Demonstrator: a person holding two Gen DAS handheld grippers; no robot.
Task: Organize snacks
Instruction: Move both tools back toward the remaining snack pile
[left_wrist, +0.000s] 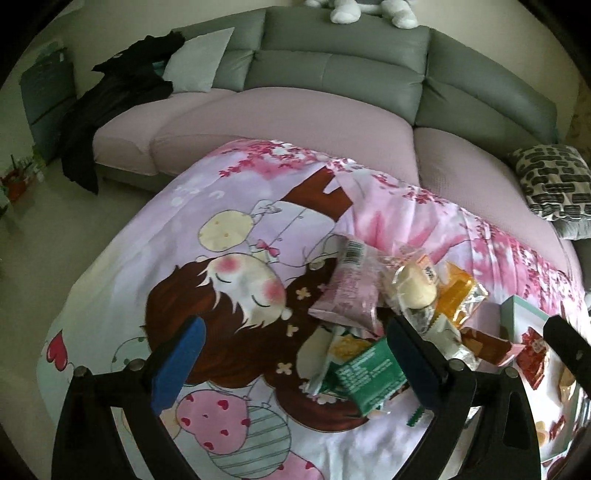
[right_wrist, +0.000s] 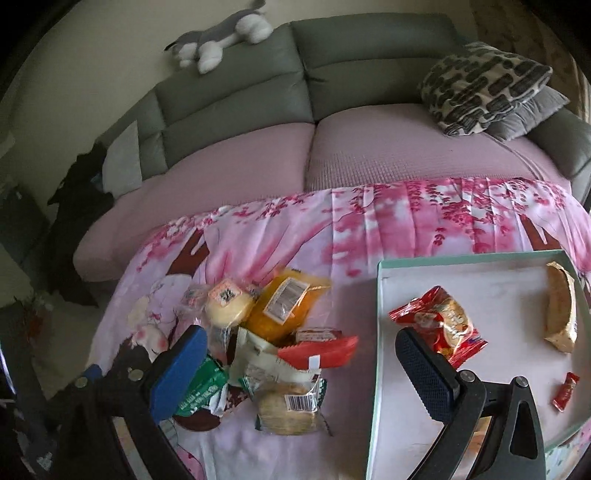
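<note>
We hold both grippers above a table covered with a pink cartoon cloth (left_wrist: 221, 295), in front of a grey sofa (left_wrist: 332, 66). Our left gripper (left_wrist: 291, 365) has its jaws wide apart, with nothing between the pads; below it we see only the cloth and the left edge of the snack pile (left_wrist: 388, 306). Our right gripper (right_wrist: 303, 373) also has wide jaws and holds nothing. It hangs over the gap between the pile and the pale green tray (right_wrist: 380, 295).

The pile lies on the cloth, to the left of the tray. In it we see a pink packet (left_wrist: 351, 291), a round pale bun in clear wrap (right_wrist: 229, 306), an orange packet (right_wrist: 284, 306), a red packet (right_wrist: 321, 354), a green packet (right_wrist: 203, 391) and a clear packet of round crackers (right_wrist: 288, 410).

Inside the tray lie a red wrapped snack (right_wrist: 443, 325), a golden packet (right_wrist: 561, 314) near the right wall, and a small red candy (right_wrist: 565, 391).
</note>
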